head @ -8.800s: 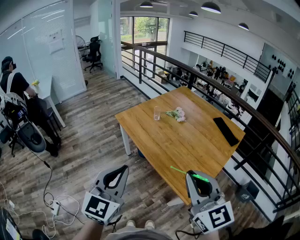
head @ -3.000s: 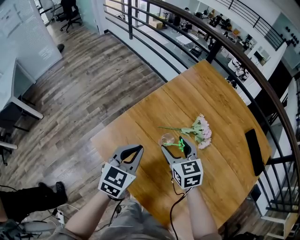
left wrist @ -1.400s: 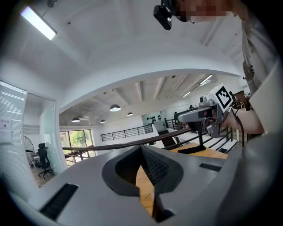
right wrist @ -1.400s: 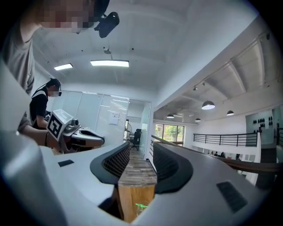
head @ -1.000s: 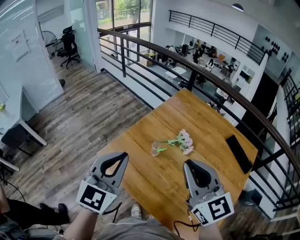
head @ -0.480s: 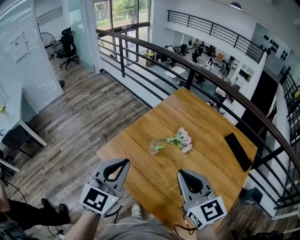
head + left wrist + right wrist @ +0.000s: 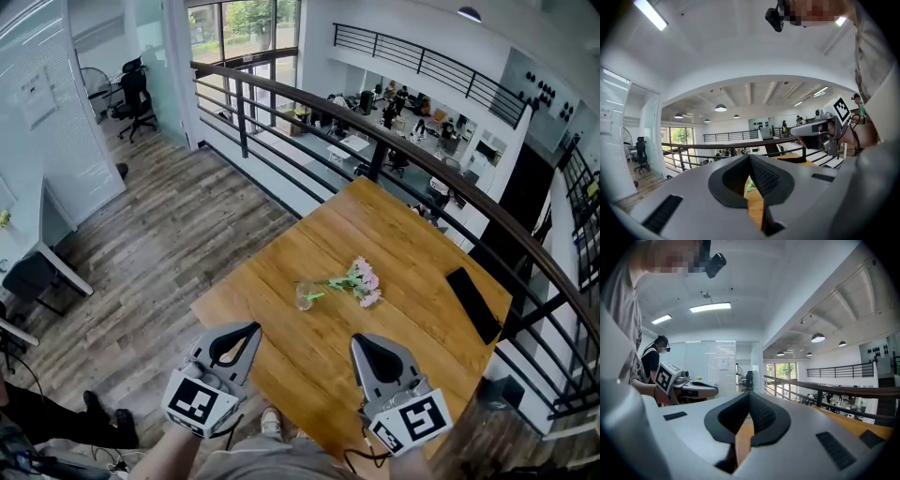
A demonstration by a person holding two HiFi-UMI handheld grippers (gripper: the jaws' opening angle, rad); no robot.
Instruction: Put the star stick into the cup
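**Since the star stick sits in the cup, both my tongs are idle**

As I hold both tongs low at the near side of the table [image 7: 412, 246], the items stand as follows.

- Left tongs [image 7: 253, 328]: jaws together, nothing between them. They hang off the near-left corner, as no step needs them.
- Right tongs [image 7: 358, 341]: jaws pressed together, empty. They are well apart from the cup, so I judge my part done.
- Cup [image 7: 305, 300]: clear and upright, near the middle of the table.
- Star stick [image 7: 315, 296]: green and small at this range. It seems to lean in the cup, its top over the rim toward the flowers.
- Flowers [image 7: 361, 281]: a pink bunch lying just beside the cup, stems toward it. No part of the job.
- Dark flat slab [image 7: 472, 305]: near the right edge, well apart from the rest.
- Task: complete, by my judgement.
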